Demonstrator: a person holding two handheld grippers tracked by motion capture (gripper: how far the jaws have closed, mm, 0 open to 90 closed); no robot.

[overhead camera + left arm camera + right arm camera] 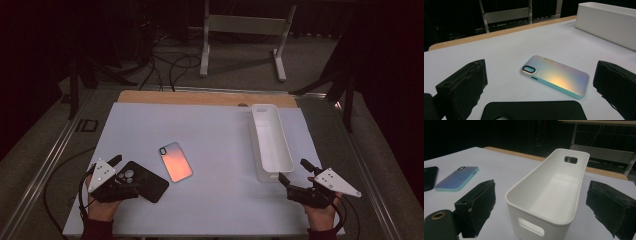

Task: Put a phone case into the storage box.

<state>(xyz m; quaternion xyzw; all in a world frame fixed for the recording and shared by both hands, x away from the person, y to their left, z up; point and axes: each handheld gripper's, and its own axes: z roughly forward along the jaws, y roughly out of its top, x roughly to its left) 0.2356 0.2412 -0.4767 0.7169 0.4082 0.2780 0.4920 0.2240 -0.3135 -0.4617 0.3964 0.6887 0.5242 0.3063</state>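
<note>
Two phone cases are lying flat on the desk point(215, 125), left of centre. One phone case point(175, 161) is sitting nearer the middle; the other phone case point(142, 181) is lying just to its left and nearer the person, directly in front of the left gripper point(118, 172). A long bin point(270, 141) is standing at the right, running front to back, with the right gripper point(295, 172) sitting just before its near end.

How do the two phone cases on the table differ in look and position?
The black phone case is dark and matte; the iridescent phone case shines pink-orange with a teal edge. The black one lies partly under the left gripper, whose jaws are open; the iridescent one lies apart, nearer the white bin. Both lie flat, backs up, on the table.
</note>
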